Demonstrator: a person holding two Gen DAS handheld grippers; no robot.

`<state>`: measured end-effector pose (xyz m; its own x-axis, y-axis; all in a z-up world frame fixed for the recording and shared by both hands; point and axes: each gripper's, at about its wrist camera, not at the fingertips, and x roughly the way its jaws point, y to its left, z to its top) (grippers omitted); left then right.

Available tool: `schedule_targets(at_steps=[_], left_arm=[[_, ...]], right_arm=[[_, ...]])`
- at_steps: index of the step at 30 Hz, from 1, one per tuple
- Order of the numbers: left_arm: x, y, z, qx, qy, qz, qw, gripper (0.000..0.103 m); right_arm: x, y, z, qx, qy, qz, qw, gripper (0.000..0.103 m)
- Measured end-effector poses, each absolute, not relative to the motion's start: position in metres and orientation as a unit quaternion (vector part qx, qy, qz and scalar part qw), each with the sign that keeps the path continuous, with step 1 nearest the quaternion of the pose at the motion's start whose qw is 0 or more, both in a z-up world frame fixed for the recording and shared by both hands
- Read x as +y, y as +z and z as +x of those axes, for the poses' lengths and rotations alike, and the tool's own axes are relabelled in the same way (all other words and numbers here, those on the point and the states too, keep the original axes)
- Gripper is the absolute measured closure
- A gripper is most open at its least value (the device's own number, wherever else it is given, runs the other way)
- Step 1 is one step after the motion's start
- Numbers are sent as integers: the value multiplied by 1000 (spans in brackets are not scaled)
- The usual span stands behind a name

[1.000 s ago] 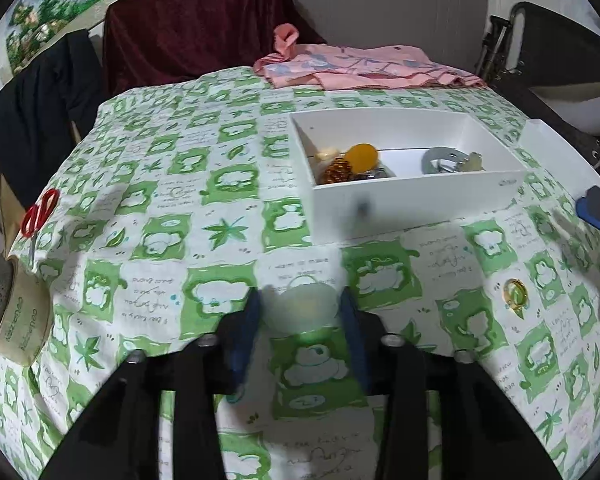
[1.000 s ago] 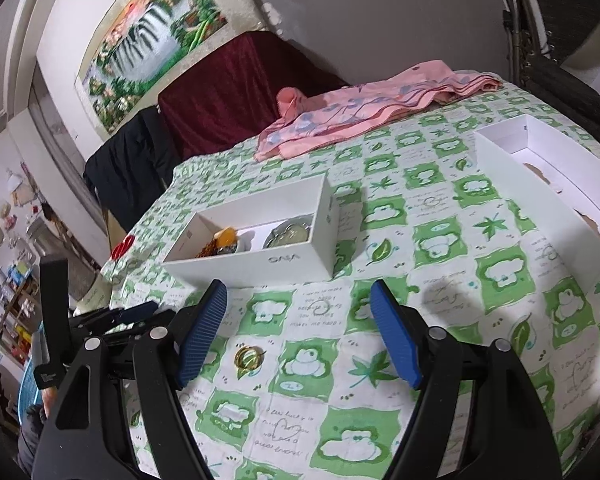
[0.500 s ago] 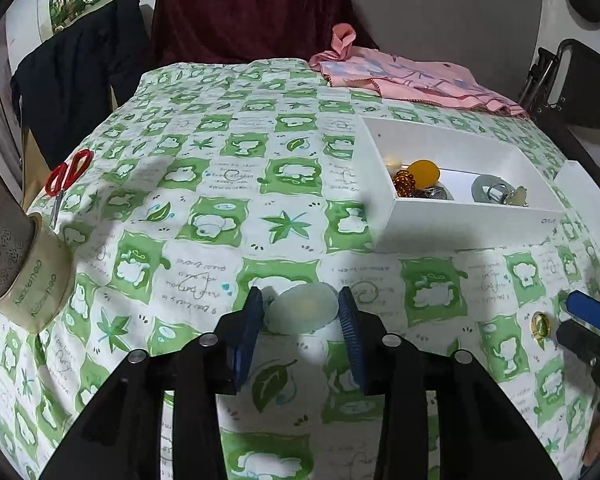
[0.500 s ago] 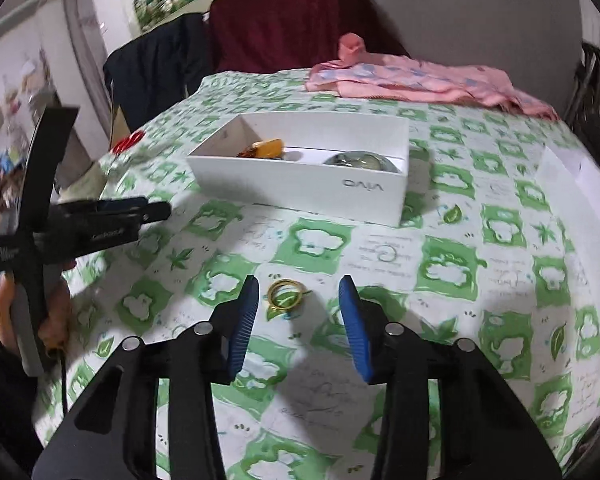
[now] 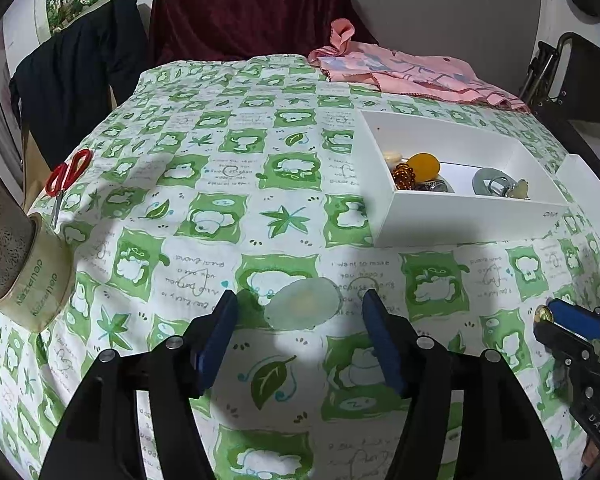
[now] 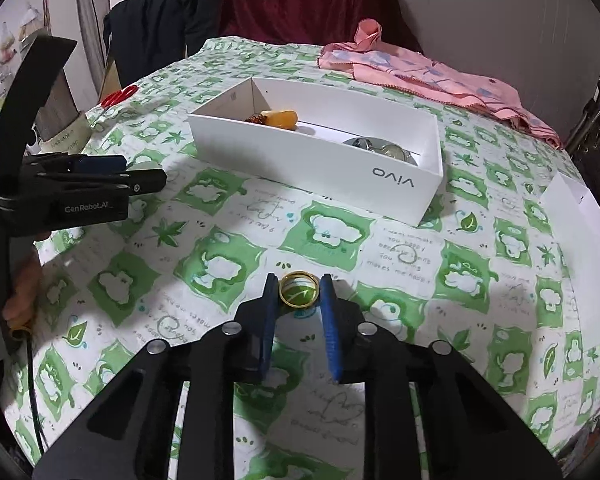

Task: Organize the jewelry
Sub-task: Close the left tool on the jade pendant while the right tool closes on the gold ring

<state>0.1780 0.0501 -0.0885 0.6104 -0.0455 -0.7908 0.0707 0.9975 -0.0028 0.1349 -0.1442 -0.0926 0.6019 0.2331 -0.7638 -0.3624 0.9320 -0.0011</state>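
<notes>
Gold ring (image 6: 299,289) between right tool (image 6: 299,294) pads — contact unclear.

Two black grippers with blue pads

Silver screws are set in the black frames of the left gripper (image 5: 300,312) and right gripper (image 6: 298,290); "GenRobot.AI" is printed in white on one side.

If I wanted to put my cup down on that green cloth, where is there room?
The widest bare stretch lies between the red scissors and the white box, reaching back toward the pink cloth. It is crowded near the front: the left tongs straddle a pale disc, and the right tongs flank a gold ring.
</notes>
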Motion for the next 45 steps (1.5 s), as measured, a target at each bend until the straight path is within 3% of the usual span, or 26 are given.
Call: schedule_targets(at_steps=[13,17,18,22,24,26,31,33,43,45], left_arm=[[38,-86,169,434,-89,27,896,41],[38,-86,168,434,-95,27,896,71],[38,-86,167,433,-96,29,896,74],[32,-87,162,430,-92,44,897,73],[30,-87,162,430,-92,47,897,59],[30,-87,163,431,-90,47,897,54],[20,-87,170,424,-101,71,897,55],[15,-87,170,420,-104,84,897,77],[24,-87,163,424,-81,65,900,76],[23,-88,165,423,-74,67,900,68]], right_arm=[[-190,-84,135,394,161,34,904,83],[-192,-84,134,393,160,39,904,83],[-192,-84,135,394,160,41,904,83],[-192,-84,135,395,160,41,904,83],[-192,-84,135,395,160,41,904,83],[-192,-84,135,395,160,41,904,83],[-192,-84,136,395,160,42,904,83],[-192,-85,136,396,160,42,903,83],[-192,-85,136,397,160,42,903,83],[-192,-85,136,398,160,42,902,83]])
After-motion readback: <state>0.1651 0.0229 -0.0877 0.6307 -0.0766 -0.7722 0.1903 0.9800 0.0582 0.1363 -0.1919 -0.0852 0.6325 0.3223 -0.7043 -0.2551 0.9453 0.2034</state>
